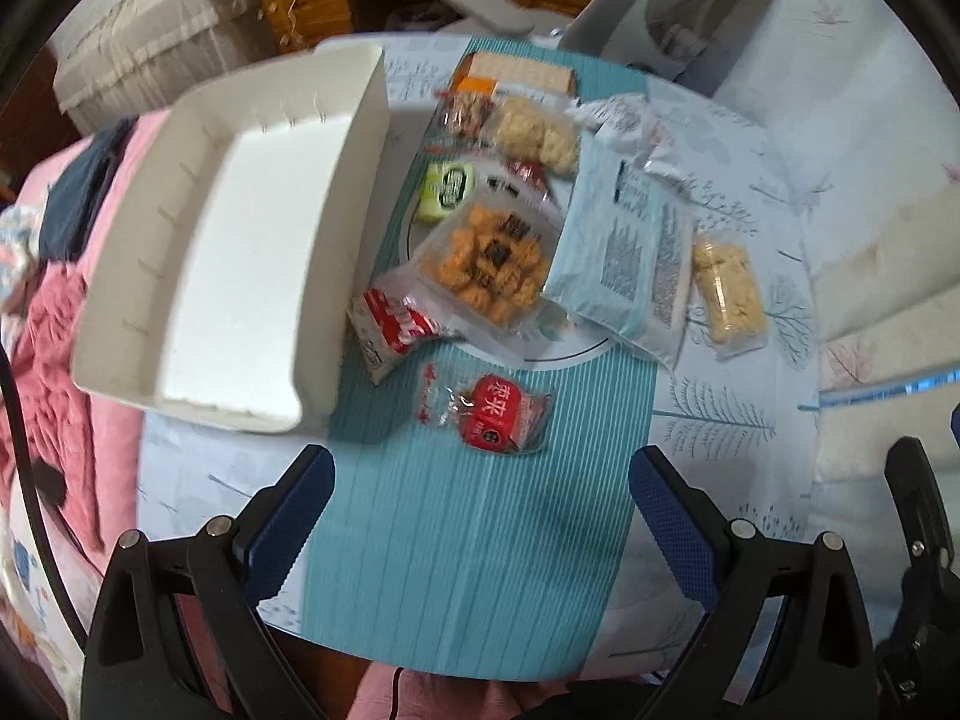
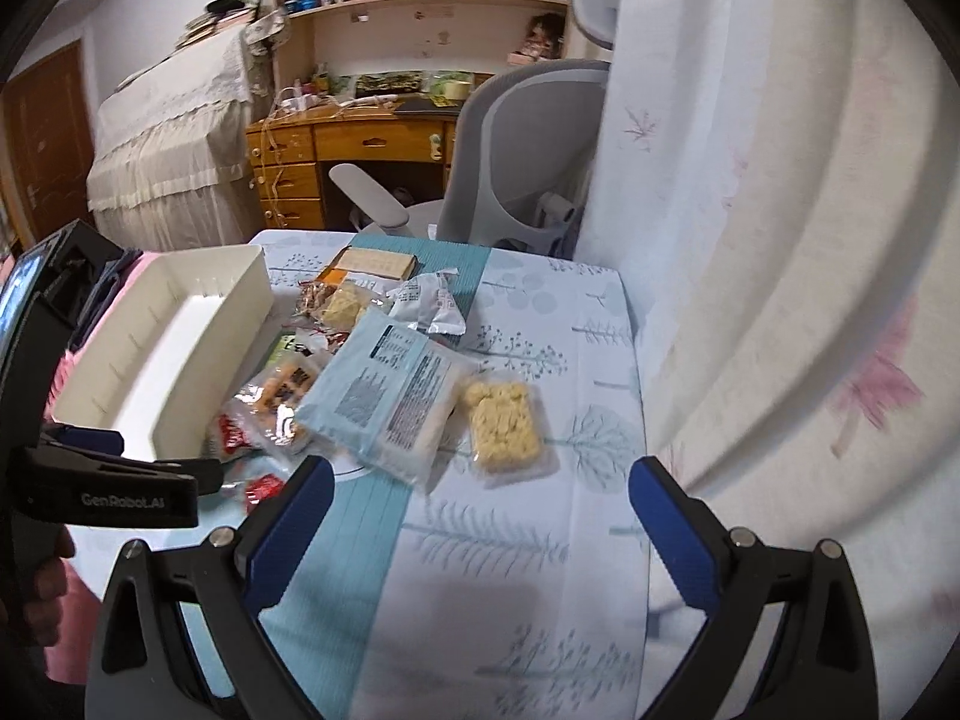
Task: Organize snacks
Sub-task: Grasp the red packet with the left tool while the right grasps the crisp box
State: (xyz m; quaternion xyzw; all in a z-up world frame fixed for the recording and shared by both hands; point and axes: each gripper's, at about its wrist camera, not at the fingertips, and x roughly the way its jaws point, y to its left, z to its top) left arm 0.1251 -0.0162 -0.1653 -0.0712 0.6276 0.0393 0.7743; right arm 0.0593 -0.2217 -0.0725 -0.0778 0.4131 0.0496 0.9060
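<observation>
A heap of packaged snacks lies on a teal mat (image 1: 456, 534) over a small table. The nearest is a red packet (image 1: 501, 414), just ahead of my open left gripper (image 1: 480, 468). Behind it lie an orange-cracker bag (image 1: 489, 264), a red-and-white pack (image 1: 393, 327), a green pack (image 1: 450, 189) and a large pale-blue bag (image 1: 624, 264) (image 2: 390, 393). A clear pack of yellow puffs (image 2: 504, 426) (image 1: 726, 294) lies to the right, in front of my open right gripper (image 2: 480, 474). An empty white bin (image 1: 240, 240) (image 2: 162, 354) stands at the left.
A printed white tablecloth (image 2: 540, 540) covers the table. A grey office chair (image 2: 516, 144) and a wooden desk (image 2: 336, 144) stand beyond it. A white curtain (image 2: 780, 240) hangs close on the right. Pink bedding (image 1: 66, 372) lies to the left. The left gripper's body (image 2: 90, 480) shows at the right wrist view's left edge.
</observation>
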